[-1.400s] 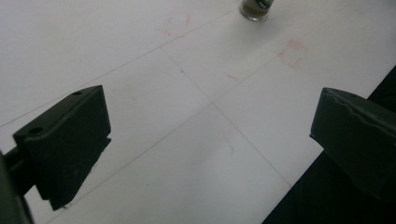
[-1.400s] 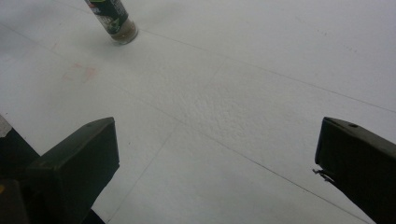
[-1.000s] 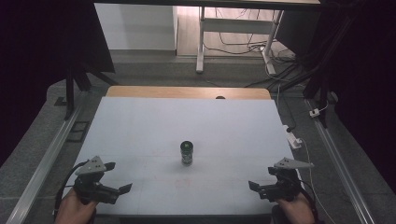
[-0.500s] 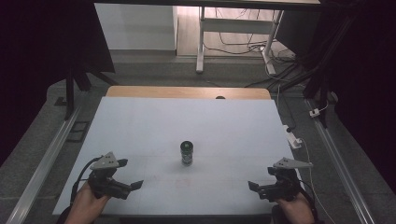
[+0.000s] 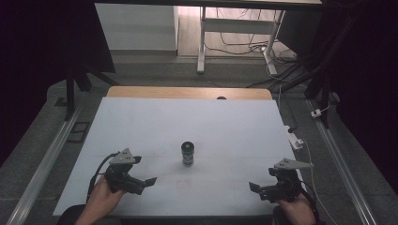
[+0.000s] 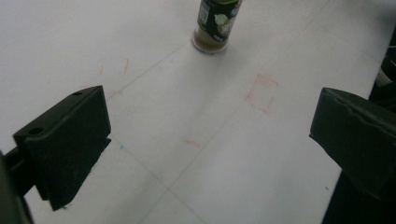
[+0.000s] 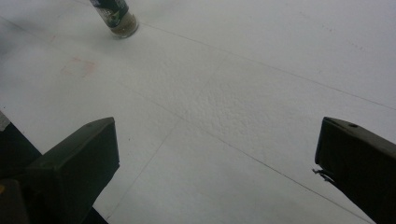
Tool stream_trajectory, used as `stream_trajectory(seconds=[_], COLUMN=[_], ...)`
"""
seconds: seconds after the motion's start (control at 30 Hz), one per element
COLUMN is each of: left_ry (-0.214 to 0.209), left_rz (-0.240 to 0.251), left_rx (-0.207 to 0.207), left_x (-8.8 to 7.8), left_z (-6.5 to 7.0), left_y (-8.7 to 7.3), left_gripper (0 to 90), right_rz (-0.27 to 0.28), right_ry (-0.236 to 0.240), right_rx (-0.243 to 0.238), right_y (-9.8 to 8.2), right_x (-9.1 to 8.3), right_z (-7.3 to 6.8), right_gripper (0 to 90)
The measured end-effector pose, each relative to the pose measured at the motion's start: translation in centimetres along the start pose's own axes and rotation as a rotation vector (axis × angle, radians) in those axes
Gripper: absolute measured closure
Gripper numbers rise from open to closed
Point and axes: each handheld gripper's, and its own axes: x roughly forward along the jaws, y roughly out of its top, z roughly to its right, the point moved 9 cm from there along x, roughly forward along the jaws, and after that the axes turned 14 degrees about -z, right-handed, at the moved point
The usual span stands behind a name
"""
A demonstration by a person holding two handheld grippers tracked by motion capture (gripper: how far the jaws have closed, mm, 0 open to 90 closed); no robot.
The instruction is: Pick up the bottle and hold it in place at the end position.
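Two hand-held tools flank a small spice jar (image 5: pixel 187 153) standing upright at the middle of the white bench (image 5: pixel 141 122).

The left tool (image 5: pixel 149 181) and right tool (image 5: pixel 252 186) both hover near the bench's front edge, jaws spread wide and holding nothing, well apart from the jar between them.

Bare table (image 5: pixel 225 122) surrounds the upright jar (image 5: pixel 187 153); nothing blocks either side.
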Motion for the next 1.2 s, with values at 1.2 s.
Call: stream_trajectory(seconds=[1.2], left_ry=[-0.007], left_rz=[-0.081], left_rx=[0.121], left_x=[9.7], left_z=[-0.4], left_y=[6.7], left_gripper=[0.1], right_rz=[-0.012], right_ry=[0.006], right_rx=[-0.012], right_y=[-0.1], right_x=[0.1], right_z=[-0.1], right_gripper=[0.0])
